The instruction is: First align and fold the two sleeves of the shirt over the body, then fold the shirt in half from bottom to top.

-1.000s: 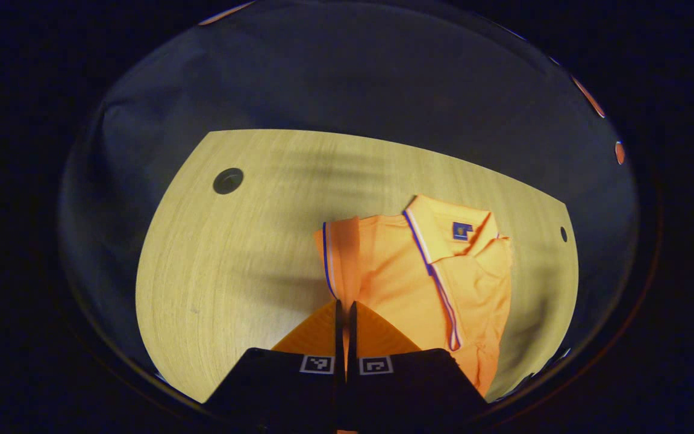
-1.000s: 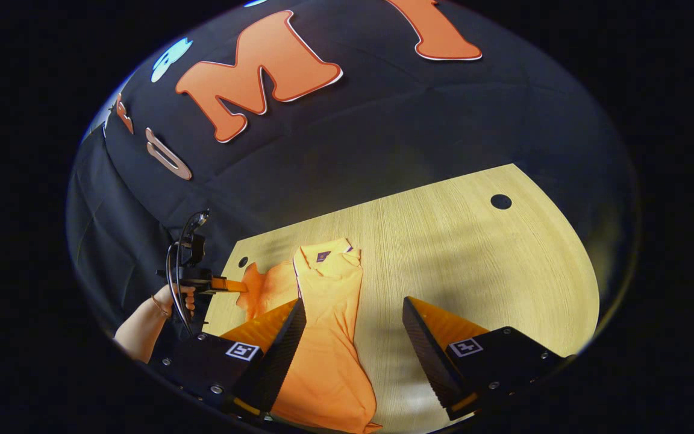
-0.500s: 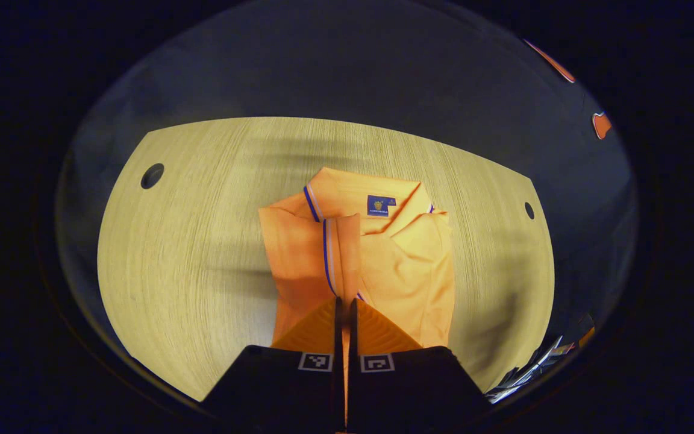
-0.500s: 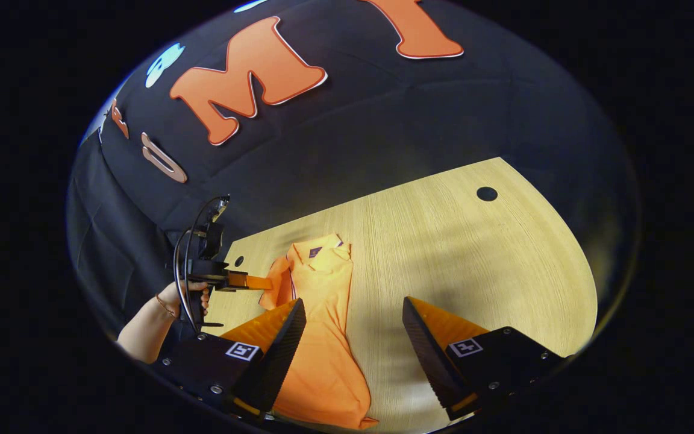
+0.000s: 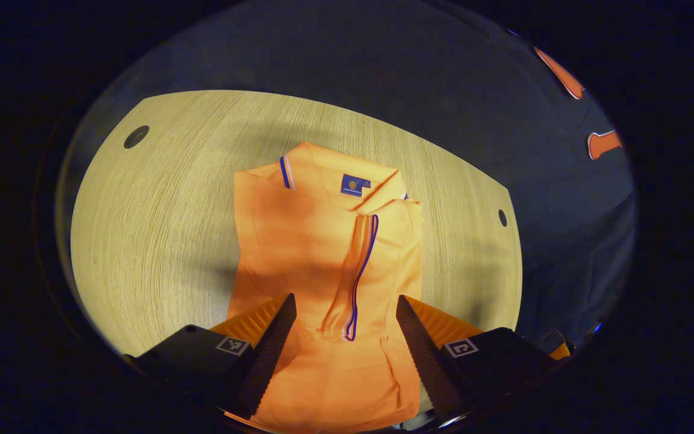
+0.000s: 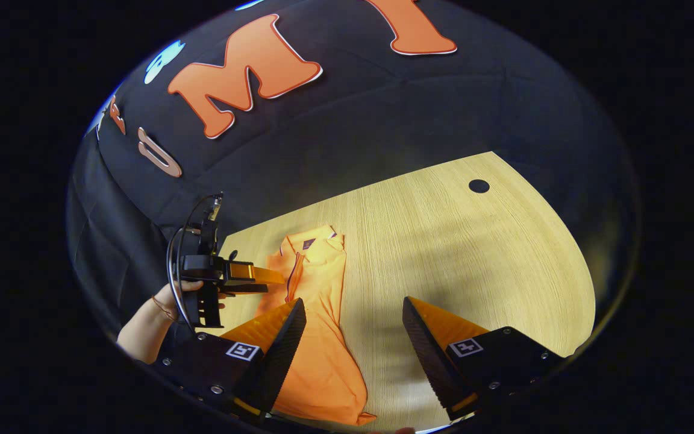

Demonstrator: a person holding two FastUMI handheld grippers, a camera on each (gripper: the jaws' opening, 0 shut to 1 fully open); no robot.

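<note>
1. Under both claws, the wooden bench [image 5: 160,205] carries everything.
2. Ahead of and beneath the left claw [image 5: 346,328], the orange shirt [image 5: 323,241] lies flat on the bench, its collar at the end away from the claw.
3. Between the left claw's spread fingers lies the striped sleeve edge [image 5: 360,271], folded over the body.
4. Right claw [image 6: 353,328]: fingers spread, gripping nothing, shirt ahead-left; a hand [image 6: 169,295] carries the left claw beyond.

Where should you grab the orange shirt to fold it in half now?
Probably the bottom hem of the shirt, one corner per tool, coming in from the near table edge. The sleeves look already folded in, and the collar lies at the far end.
</note>
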